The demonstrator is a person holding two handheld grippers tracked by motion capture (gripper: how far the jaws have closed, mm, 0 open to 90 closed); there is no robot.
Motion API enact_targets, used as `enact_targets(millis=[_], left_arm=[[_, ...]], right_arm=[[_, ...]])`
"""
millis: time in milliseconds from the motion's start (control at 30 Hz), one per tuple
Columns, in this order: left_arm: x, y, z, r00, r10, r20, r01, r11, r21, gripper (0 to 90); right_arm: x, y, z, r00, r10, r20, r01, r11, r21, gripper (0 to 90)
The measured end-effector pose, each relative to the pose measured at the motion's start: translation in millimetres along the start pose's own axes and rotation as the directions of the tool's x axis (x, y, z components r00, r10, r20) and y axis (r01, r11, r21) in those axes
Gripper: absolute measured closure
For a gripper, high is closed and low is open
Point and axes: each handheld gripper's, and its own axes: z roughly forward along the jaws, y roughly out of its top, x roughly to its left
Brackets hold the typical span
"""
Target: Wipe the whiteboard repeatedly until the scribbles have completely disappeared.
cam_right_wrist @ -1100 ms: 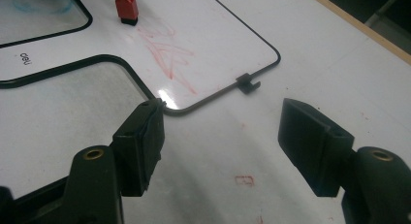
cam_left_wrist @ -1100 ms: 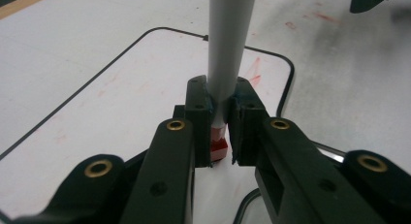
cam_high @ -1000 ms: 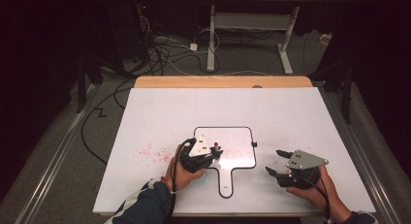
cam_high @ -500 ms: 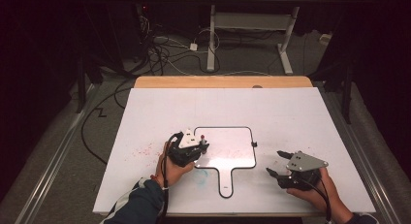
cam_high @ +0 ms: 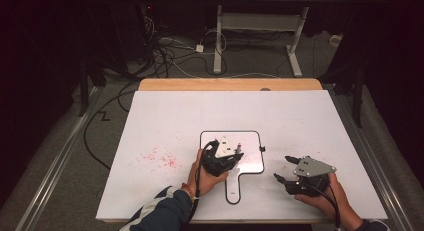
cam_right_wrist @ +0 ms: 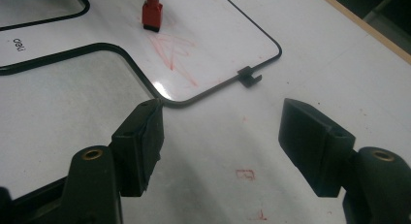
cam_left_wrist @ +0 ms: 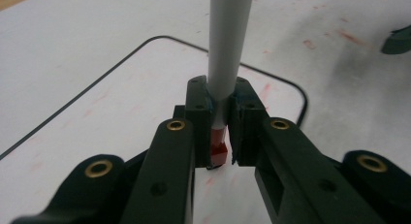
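A small handled whiteboard [cam_high: 250, 140] [cam_left_wrist: 121, 98] [cam_right_wrist: 218, 35] lies on the white table [cam_high: 300, 116]. My left gripper [cam_high: 234, 154] [cam_left_wrist: 222, 88] hovers over the board's left half, shut on a marker [cam_left_wrist: 230, 35] with a pale barrel and a red end. That red end [cam_right_wrist: 152, 13] has a dark tip that stands on the board just above red scribbles [cam_right_wrist: 177, 54]. My right gripper [cam_high: 282, 168] [cam_right_wrist: 220, 132] rests on the table right of the board's handle [cam_high: 232, 188], open, nothing between its jaws.
Faint red smudges [cam_high: 160, 158] mark the table left of the board, and small red marks [cam_right_wrist: 245, 174] lie near the right gripper. A black clip [cam_high: 262, 149] sits on the board's right rim. A wooden strip [cam_high: 230, 84] borders the far table edge; cables [cam_high: 165, 51] lie on the floor behind.
The left hand with the marker first slid left, then swept right across the board. The right hand and its gripper stayed put.
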Motion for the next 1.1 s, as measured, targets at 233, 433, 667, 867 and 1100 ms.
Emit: enact_targets(millis=[233,433,667,867,1100], left_arm=[[21.7,-6.4,-12.8,0.9976,0.003,-0.069,0.0,0.9992,0.041,78.9],[37.5,-12.4,-19.6,0.9922,-0.035,-0.12,0.04,0.9982,0.045,78.9],[17.2,2.3,4.6,0.999,-0.024,-0.039,0.024,0.9997,0.003,78.9],[1.2,11.0,18.8,0.9999,-0.01,0.011,0.01,0.9998,-0.02,78.9],[8.1,14.1,21.0,0.9996,0.009,-0.028,-0.009,1.0,0.001,78.9]], right_arm=[[-3.5,-3.0,-4.8,0.9999,0.006,0.013,-0.006,1.0,-0.007,33.9],[-4.3,-2.9,-5.3,0.9997,0.009,0.023,-0.009,1.0,-0.005,33.9],[-3.0,-0.6,-0.5,0.9999,-0.002,0.012,0.002,1.0,0.005,34.0],[-3.6,-1.5,-0.1,1.0,-0.002,0.009,0.002,1.0,0.006,34.0],[-4.2,-3.3,-3.1,0.9998,-0.001,0.019,0.001,1.0,0.005,34.0]])
